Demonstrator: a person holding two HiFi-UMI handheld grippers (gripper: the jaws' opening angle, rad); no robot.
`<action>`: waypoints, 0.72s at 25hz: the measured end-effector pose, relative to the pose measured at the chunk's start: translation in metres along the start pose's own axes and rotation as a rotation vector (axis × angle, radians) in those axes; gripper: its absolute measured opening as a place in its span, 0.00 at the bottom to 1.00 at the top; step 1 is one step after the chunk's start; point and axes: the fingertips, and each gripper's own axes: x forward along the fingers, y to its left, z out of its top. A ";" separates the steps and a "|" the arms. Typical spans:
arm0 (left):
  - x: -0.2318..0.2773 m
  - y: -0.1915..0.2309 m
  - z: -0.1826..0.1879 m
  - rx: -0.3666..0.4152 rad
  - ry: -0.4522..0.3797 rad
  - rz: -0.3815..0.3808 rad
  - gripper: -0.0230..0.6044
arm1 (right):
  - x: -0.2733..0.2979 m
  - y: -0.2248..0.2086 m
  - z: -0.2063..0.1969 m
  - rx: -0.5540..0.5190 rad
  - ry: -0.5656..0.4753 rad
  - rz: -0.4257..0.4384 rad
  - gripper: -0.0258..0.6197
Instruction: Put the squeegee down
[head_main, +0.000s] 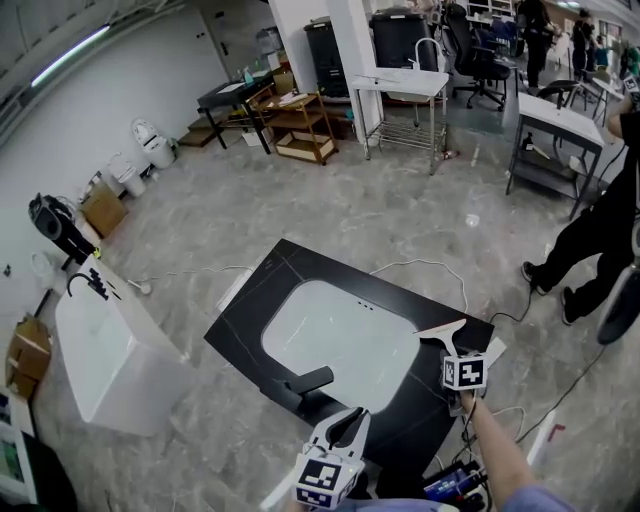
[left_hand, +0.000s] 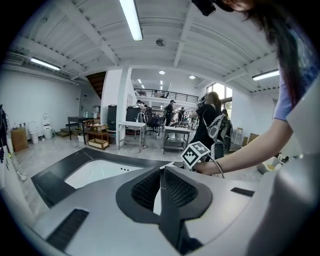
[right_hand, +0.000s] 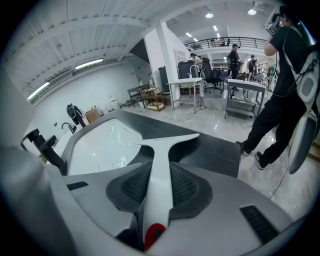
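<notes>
– So, item one: where is the squeegee?
– Squeegee (right_hand: 165, 142), white, one off. My right gripper (right_hand: 161, 170) is clamped on its handle, blade forward. It is poised over the black counter (head_main: 300, 270) at about 3 o'clock from the white basin (head_main: 330, 330). Whether the blade touches the slab, I cannot tell.
– Item two, the other hand?
– Left gripper (left_hand: 162, 175), jaws drawn together with nothing between them, parked at 6 o'clock of the basin, just past the black faucet (head_main: 305, 382). I judge it isn't needed for this step.
– Method for setting it down well?
– I would lower until blade and handle both rest flat on the counter. I would choose the bare black strip rather than the basin slope, where it could slide, and keep it off the outer edge at 3 o'clock. Only then would I part the jaws, and draw back along the line of the handle so the pads don't drag it.
– Item three, surroundings?
– A person's legs (head_main: 580, 250) at 2 o'clock of the gripper, well apart. Not in my way.
</notes>
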 end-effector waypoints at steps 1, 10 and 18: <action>-0.001 0.002 -0.001 -0.005 0.000 0.014 0.10 | 0.003 0.001 -0.006 -0.010 0.021 -0.005 0.20; -0.010 0.013 0.000 -0.013 -0.016 0.081 0.10 | 0.004 0.019 -0.020 -0.126 0.046 0.013 0.47; -0.021 0.017 -0.002 -0.016 -0.020 0.120 0.10 | -0.039 0.021 -0.013 -0.124 -0.022 0.094 0.47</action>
